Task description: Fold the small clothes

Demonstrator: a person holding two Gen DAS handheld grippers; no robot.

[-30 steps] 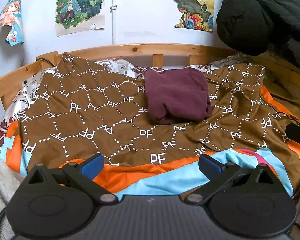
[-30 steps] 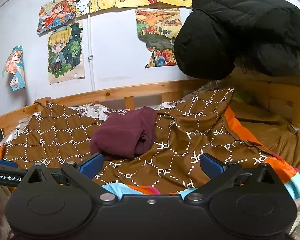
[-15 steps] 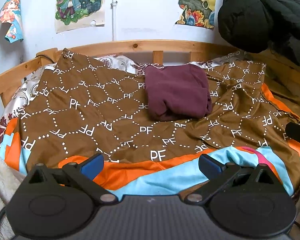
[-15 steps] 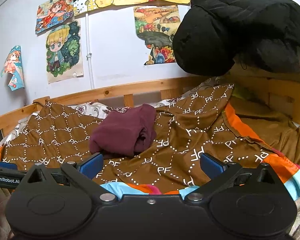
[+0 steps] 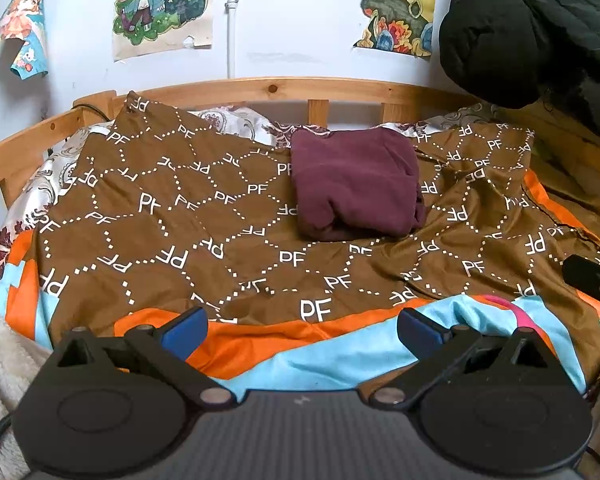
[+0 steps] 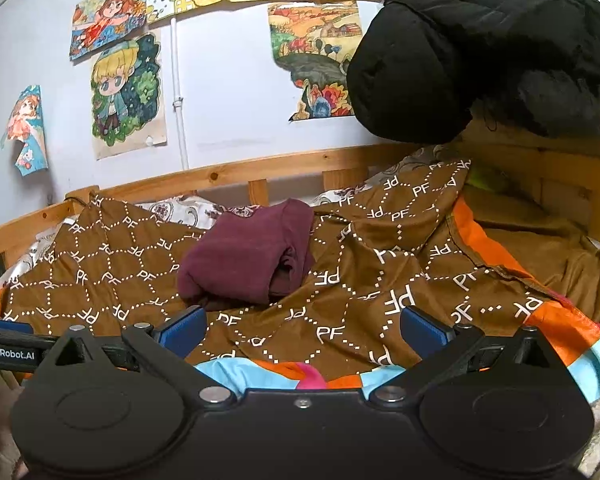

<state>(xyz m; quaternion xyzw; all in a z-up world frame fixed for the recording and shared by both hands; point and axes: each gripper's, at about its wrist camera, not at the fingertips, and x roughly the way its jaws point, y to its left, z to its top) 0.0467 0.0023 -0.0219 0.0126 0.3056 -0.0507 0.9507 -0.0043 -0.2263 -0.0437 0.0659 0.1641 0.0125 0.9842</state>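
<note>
Since a second ago both grippers have drawn slightly back and upward, so the folded maroon garment (image 5: 354, 186) sits a little lower in each view; the garment itself has not shifted. It lies on the brown patterned blanket (image 5: 172, 216), near the wooden bed rail (image 5: 272, 88) at the far side. The left gripper (image 5: 300, 326) hovers over the blanket's orange and blue edge, jaws wide and empty, the garment well ahead and slightly right of centre. The right gripper (image 6: 302, 326) also has wide, empty jaws; the garment (image 6: 246, 260) lies ahead, toward its left finger (image 6: 182, 330).
</note>
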